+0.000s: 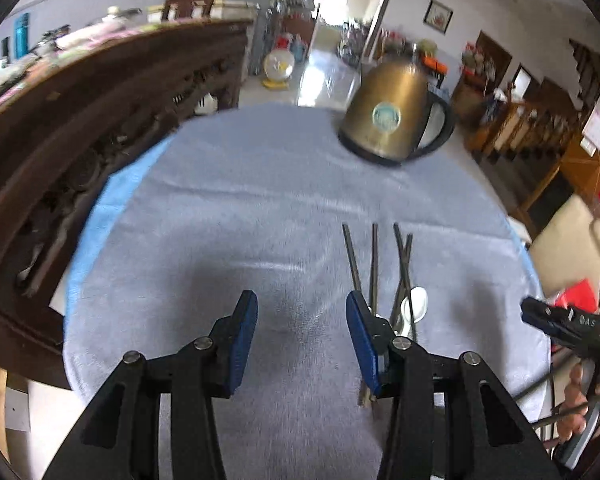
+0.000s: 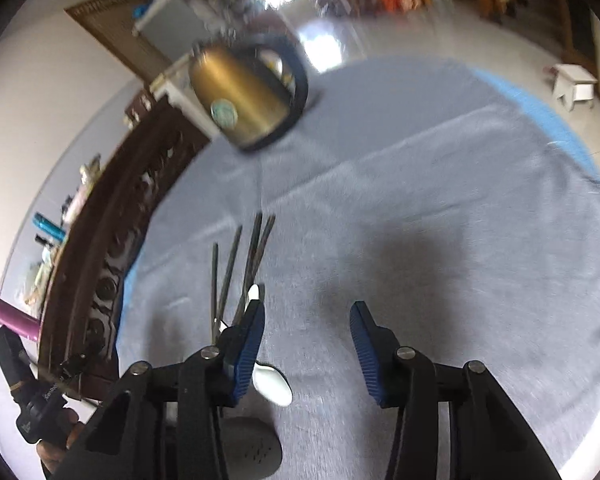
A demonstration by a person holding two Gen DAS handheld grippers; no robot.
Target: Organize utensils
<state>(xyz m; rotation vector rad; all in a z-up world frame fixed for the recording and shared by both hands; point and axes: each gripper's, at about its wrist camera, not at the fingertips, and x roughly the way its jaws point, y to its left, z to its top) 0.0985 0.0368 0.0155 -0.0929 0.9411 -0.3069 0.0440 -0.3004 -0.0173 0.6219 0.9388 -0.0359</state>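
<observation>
— What's around the utensils?

— I see the chopsticks [image 1: 374, 264] fanned on the grey cloth [image 1: 228, 216] over the bench, a white spoon [image 1: 416, 304] among their near ends, all just beside my left gripper [image 1: 302, 312]'s right finger. From the right wrist, a grey perforated piece [image 2: 252, 446] lies under that gripper. A brass kettle [image 1: 392, 116] stands well apart at the far side; dark carved furniture [image 1: 100, 128] borders the left edge.

— Any writing?

— The kettle's round green label is too blurred to read.

— Jaws?

— Both wide and empty; the right gripper [image 2: 308, 324] sits with the utensils at its left finger. Open cloth lies ahead and rightward.
</observation>
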